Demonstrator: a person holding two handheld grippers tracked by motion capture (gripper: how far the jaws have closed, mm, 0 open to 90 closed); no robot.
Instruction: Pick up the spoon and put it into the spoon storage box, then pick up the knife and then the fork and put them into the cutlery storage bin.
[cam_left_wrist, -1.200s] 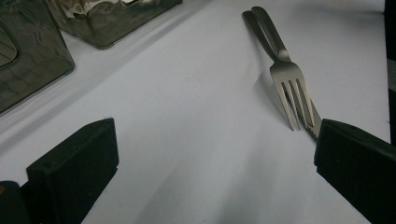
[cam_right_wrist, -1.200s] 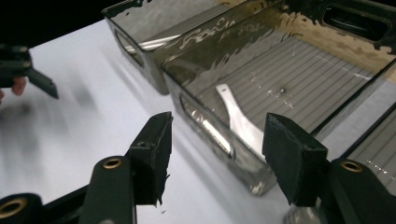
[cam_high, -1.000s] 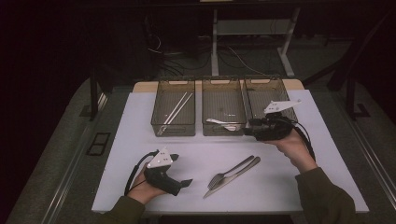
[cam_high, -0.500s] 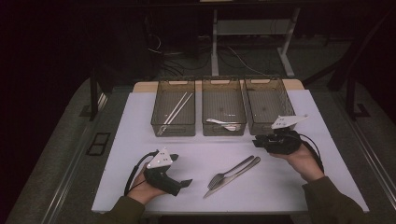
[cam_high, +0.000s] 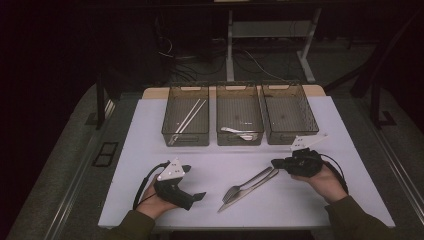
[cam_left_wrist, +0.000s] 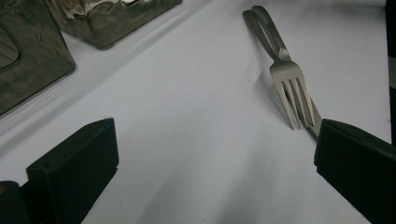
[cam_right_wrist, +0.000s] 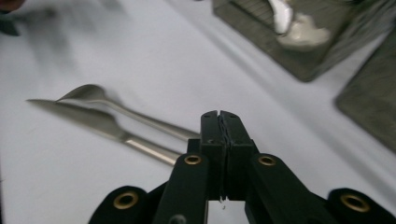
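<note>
right tongs (cam_high: 276, 163) just closed, empty, beside fork (cam_high: 246, 186).

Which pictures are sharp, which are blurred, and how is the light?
High view: table lit, surroundings dark, fairly sharp. Left gripper view: fork crisp, bins soft. Right gripper view: right gripper sharp, cutlery and spoon blurred.

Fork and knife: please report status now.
Left gripper open, right gripper shut, empty. Fork and knife together on table. Nothing blocks.
</note>
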